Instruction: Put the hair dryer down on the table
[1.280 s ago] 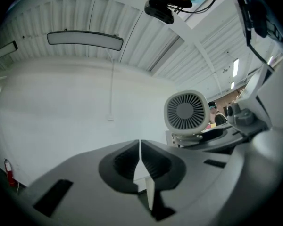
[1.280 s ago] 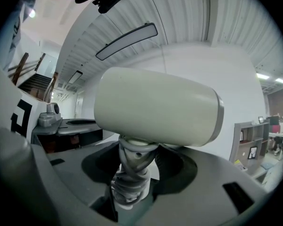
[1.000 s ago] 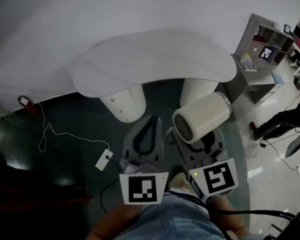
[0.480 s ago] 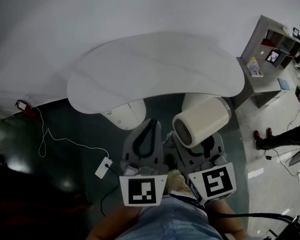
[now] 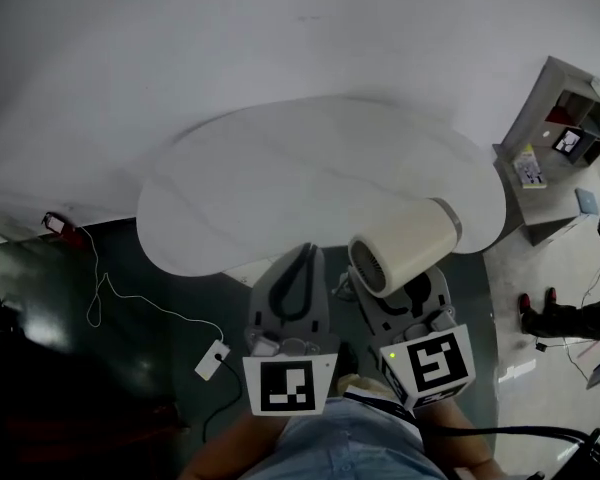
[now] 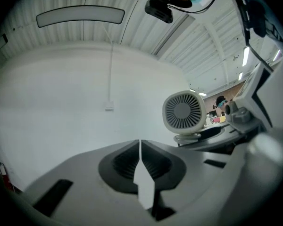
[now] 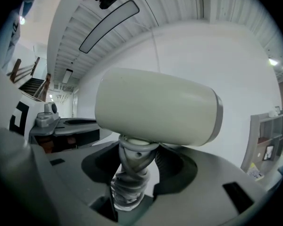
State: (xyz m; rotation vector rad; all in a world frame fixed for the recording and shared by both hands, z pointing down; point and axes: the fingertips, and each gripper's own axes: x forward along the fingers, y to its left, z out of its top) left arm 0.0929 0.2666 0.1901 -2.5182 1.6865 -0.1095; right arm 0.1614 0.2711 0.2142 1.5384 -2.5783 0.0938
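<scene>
A cream hair dryer [image 5: 404, 245] with a round rear grille stands in my right gripper [image 5: 414, 290]. Its barrel hangs over the near edge of the white curved table [image 5: 300, 173]. In the right gripper view the jaws are shut on the dryer's grey handle [image 7: 132, 166], which has its cord wound round it, and the barrel [image 7: 155, 108] lies crosswise above them. My left gripper [image 5: 302, 266] is beside it on the left, shut and empty, with its jaws meeting in a thin line [image 6: 140, 160]. From the left gripper view the dryer's grille [image 6: 182, 112] faces me.
A grey shelf unit [image 5: 570, 133] with small items stands at the right. A white power adapter [image 5: 212, 356] and its cable lie on the dark floor at the left. A person's legs [image 5: 570, 318] show at the far right. A white wall rises behind the table.
The table has come closer and lower in the head view. Both grippers and the dryer now reach its near edge, with the barrel over the tabletop. The grip is unchanged.
</scene>
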